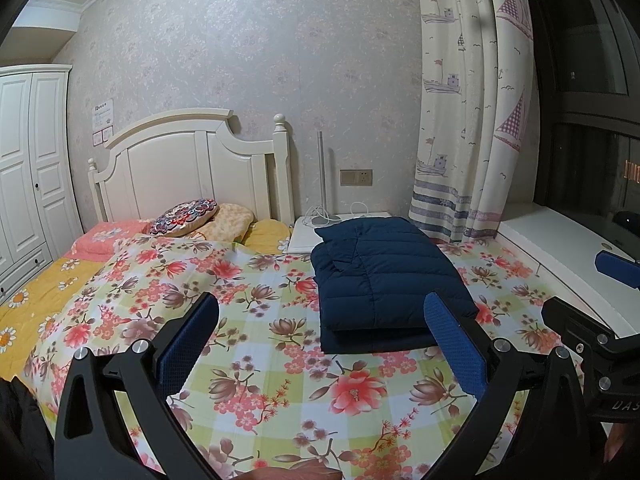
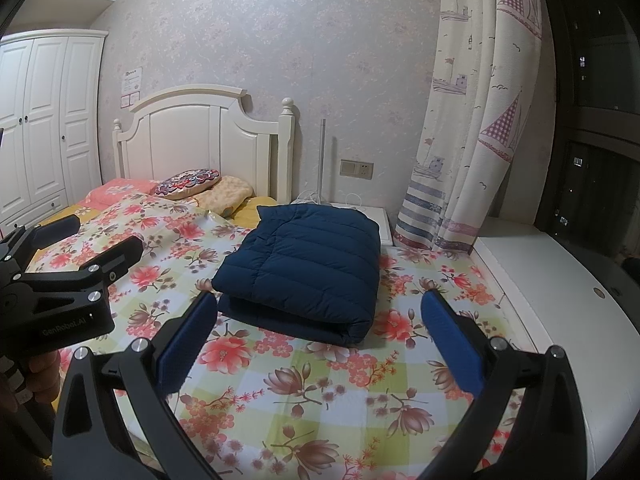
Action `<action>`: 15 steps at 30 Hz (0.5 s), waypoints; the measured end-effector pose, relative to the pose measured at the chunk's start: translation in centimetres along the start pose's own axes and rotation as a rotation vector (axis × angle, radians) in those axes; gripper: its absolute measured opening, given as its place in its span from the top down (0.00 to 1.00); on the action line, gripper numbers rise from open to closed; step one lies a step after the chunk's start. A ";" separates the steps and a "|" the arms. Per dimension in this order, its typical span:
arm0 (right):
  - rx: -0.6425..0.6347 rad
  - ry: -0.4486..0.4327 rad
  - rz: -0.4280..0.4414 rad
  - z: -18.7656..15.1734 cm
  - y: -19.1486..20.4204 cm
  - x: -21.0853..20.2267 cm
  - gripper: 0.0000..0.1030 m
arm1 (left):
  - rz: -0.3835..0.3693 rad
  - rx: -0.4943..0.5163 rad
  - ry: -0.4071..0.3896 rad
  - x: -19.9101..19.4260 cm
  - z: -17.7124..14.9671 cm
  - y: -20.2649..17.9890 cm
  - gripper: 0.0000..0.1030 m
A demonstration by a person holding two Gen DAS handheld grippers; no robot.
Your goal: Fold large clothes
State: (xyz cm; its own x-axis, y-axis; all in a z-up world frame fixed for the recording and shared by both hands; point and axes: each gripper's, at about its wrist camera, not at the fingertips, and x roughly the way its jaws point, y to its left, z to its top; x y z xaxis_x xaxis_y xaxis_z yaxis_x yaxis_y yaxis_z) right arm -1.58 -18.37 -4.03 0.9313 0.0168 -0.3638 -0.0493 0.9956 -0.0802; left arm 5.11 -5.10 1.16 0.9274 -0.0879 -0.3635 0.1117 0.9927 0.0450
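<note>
Navy puffer jacket (image 1: 384, 276) sat folded flat on the floral bedspread (image 1: 248, 344), at about 1 o'clock from your left gripper (image 1: 320, 340). Both it and your right gripper (image 2: 320, 332) hung wide apart, holding nothing.

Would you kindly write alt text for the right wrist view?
A folded navy jacket lies on a floral bedspread, ahead of the open, empty right gripper. The left gripper hovers at left.

Navy quilted jacket (image 2: 304, 264) lies folded flat on the bed.
</note>
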 end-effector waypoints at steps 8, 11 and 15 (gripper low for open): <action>0.000 0.000 0.002 0.0 -0.1 0.1 0.02 | 0.000 0.001 0.000 0.0 -0.1 0.0 0.04; 0.000 0.001 0.002 0.0 0.0 0.1 0.02 | 0.001 0.001 0.000 0.0 -0.1 0.0 0.04; -0.003 0.002 0.006 -0.3 0.0 0.1 0.02 | 0.001 0.000 0.000 -0.1 -0.2 0.0 0.04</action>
State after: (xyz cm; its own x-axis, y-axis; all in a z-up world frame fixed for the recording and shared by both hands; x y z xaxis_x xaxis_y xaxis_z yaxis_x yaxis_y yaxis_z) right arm -1.55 -18.43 -4.34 0.9303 0.0228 -0.3661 -0.0563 0.9951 -0.0811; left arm 4.96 -5.05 1.00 0.9276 -0.0867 -0.3633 0.1107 0.9928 0.0457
